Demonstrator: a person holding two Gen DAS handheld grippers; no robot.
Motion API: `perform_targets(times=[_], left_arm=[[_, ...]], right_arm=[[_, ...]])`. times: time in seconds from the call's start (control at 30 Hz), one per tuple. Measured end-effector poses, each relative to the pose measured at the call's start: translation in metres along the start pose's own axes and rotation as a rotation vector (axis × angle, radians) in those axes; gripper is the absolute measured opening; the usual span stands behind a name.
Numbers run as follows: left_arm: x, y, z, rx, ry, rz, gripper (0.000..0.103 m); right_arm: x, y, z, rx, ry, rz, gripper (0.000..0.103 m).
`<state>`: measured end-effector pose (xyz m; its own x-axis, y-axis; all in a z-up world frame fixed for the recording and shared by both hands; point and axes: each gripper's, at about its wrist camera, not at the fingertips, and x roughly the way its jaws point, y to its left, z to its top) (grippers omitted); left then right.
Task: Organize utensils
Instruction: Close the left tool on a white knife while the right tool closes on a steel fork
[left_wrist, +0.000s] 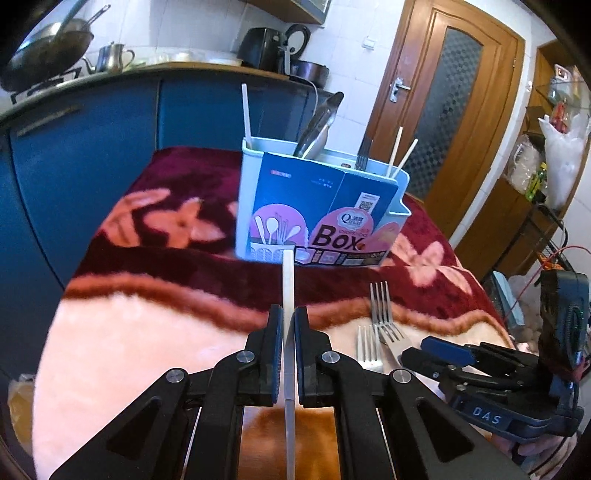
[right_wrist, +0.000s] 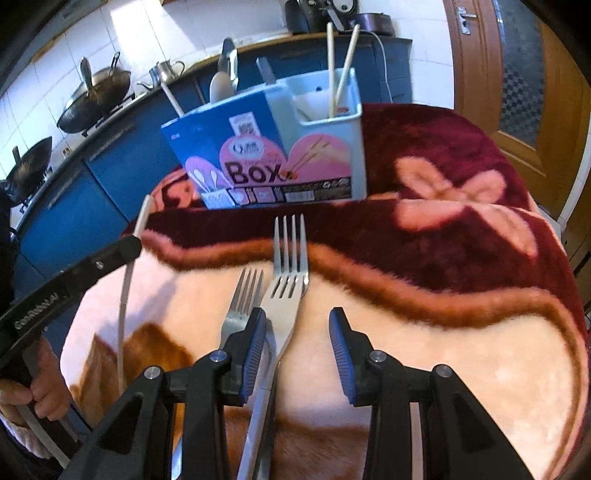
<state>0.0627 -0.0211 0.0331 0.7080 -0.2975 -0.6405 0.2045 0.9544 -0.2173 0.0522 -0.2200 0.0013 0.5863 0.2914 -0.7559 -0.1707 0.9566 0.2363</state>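
Your left gripper (left_wrist: 288, 325) is clamped on a white chopstick (left_wrist: 288, 291), pinched partway along so its front end points at the utensil box (left_wrist: 317, 206) standing toward the far edge of the blanket (left_wrist: 147, 332). It looks light, stiff and smooth, so it may pivot or slip in the pads; a firm hold near the middle should steady it.

Your right gripper (right_wrist: 297, 332) hangs with its jaws apart over two forks (right_wrist: 286, 291) lying side by side on the near, pale part of the blanket. They are thin, hard and slick steel; taking one across its handle looks easier than at the prongs.
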Motion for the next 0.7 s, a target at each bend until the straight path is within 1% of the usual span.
perform_targets(times=[0.07, 0.13, 0.2, 0.27, 0.43, 0.57, 0.63, 0.7], left_arm=[[0.000, 0.000, -0.001, 0.009, -0.005, 0.009, 0.006], [0.000, 0.001, -0.001, 0.014, -0.005, 0.016, 0.006], [0.002, 0.002, -0.001, 0.014, -0.002, 0.024, 0.006], [0.002, 0.002, -0.002, 0.010, 0.001, 0.027, 0.006], [0.004, 0.005, -0.004, 0.007, 0.004, 0.034, 0.006], [0.003, 0.005, -0.004, 0.004, 0.003, 0.034, 0.006], [0.004, 0.005, -0.004, 0.004, 0.003, 0.033, 0.006], [0.004, 0.005, -0.004, 0.005, 0.003, 0.033, 0.006]], right_arm=[[0.003, 0.004, 0.001, -0.013, 0.010, 0.000, 0.039], [0.005, 0.008, 0.001, -0.028, 0.016, 0.000, 0.032], [0.006, 0.010, 0.001, -0.037, 0.024, 0.004, 0.020], [0.007, 0.013, 0.001, -0.047, 0.027, 0.011, 0.015], [0.007, 0.016, 0.001, -0.066, 0.026, 0.013, 0.013], [0.006, 0.014, 0.002, -0.058, 0.024, 0.027, 0.011], [0.004, 0.014, 0.002, -0.051, 0.019, 0.035, 0.006], [-0.001, 0.014, 0.002, -0.051, 0.003, 0.044, 0.006]])
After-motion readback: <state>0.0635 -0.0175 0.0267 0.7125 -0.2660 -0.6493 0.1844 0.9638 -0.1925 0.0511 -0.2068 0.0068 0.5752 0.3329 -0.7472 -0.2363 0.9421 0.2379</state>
